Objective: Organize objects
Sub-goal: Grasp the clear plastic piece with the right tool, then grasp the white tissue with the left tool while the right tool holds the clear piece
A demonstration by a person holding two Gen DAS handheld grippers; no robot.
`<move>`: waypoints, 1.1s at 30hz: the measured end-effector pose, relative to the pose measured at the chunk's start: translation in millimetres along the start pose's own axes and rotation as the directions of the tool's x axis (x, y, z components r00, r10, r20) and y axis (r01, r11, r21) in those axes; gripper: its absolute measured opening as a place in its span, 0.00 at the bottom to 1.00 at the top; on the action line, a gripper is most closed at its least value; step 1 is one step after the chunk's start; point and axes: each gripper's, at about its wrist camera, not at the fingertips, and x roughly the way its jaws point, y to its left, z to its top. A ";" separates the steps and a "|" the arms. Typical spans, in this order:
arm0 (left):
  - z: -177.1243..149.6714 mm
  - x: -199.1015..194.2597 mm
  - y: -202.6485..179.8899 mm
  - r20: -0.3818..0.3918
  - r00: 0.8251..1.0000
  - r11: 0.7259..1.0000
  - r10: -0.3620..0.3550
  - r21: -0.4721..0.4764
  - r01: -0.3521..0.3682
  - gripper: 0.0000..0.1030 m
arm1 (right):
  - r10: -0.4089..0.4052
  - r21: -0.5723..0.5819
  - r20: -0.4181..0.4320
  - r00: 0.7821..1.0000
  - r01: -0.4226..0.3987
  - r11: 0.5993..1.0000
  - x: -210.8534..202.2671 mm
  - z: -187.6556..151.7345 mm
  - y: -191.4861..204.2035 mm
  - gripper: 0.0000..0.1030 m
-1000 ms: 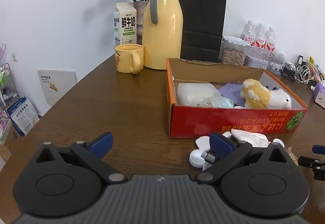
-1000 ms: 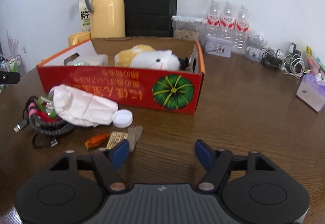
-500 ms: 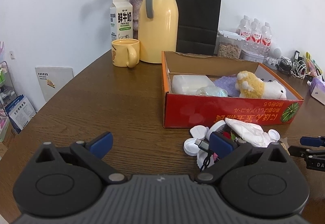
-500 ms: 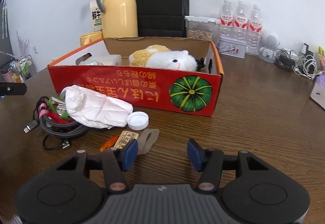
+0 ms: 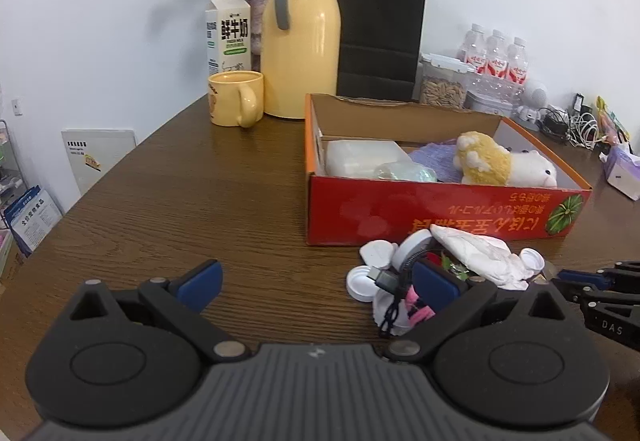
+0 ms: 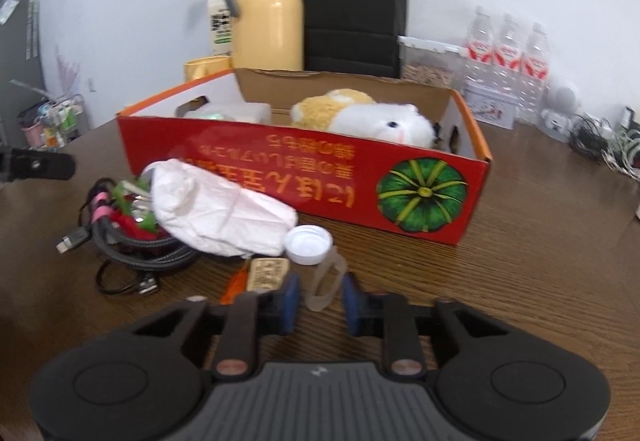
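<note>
A translucent plastic strip [image 6: 326, 281] lies on the brown table [image 6: 520, 261] in front of the red cardboard box [image 6: 304, 177]. My right gripper [image 6: 320, 299] is closing around it, blue pads [image 6: 290, 297] just either side, a thin gap still showing. Its tips appear at the right edge of the left wrist view [image 5: 580, 279]. Beside the strip lie a white bottle cap [image 6: 308, 239], a small tan packet [image 6: 266, 273], a crumpled white tissue [image 6: 216, 213] and a coiled cable bundle [image 6: 132, 237]. My left gripper [image 5: 316, 281] stands open over bare table, left of the pile.
In the box lie a plush toy [image 5: 500, 165], a white pack [image 5: 360, 157] and a purple cloth. Behind it stand a yellow jug [image 5: 304, 41], a mug [image 5: 234, 99], a milk carton, a black paper bag [image 5: 380, 29] and water bottles. Cables and a tissue pack sit far right.
My right gripper's jaws have narrowed from wide apart to just around the translucent strip, and it has edged forward toward the pile. The left gripper has hardly moved.
</note>
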 end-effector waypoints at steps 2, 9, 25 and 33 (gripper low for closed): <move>-0.9 1.0 -3.2 -0.005 1.000 1.000 -0.005 0.007 0.005 1.00 | -0.002 -0.013 0.007 1.000 0.002 1.000 -0.8 -0.8 2.8 0.08; -1.3 5.0 -15.9 -0.013 1.000 0.999 -0.026 0.030 0.026 1.00 | -0.015 0.024 0.022 1.000 0.014 1.000 -4.0 -2.1 -2.7 0.04; 10.7 21.9 -91.0 -0.038 0.992 0.973 -0.120 0.194 0.125 1.00 | -0.087 0.105 0.111 0.990 0.076 0.992 -19.8 -5.1 -15.0 0.04; 12.5 47.5 -124.1 -0.070 0.994 0.969 -0.083 0.225 0.097 1.00 | -0.100 0.149 0.124 0.987 0.081 0.986 -21.5 -6.6 -21.7 0.04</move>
